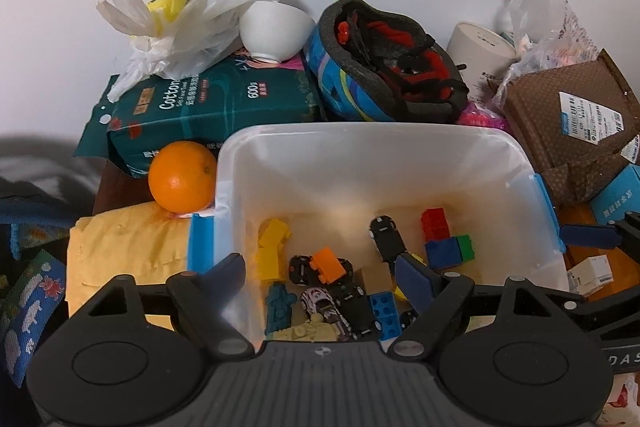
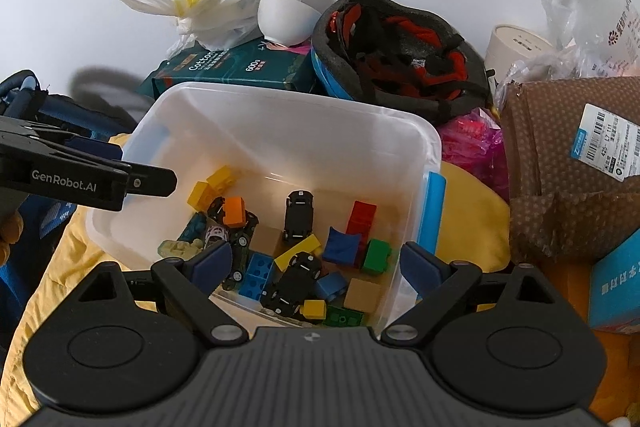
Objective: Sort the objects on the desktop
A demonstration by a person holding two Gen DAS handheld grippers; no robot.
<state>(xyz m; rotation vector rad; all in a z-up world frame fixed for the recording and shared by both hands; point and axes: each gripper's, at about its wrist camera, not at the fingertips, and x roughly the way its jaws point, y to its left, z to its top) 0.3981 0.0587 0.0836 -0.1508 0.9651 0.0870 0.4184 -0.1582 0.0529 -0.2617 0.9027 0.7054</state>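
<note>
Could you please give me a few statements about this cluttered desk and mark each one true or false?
1. The orange lies inside the plastic bin. False: it sits outside, against the bin's left wall.
2. Toy cars and building bricks lie in the bin. True; one is the black car.
3. The white bowl rests on the green tissue pack. True.
4. The helmet is in front of the bin. False: it lies behind it.
5. The left gripper holds a brick. False: its fingers are open and empty.
</note>
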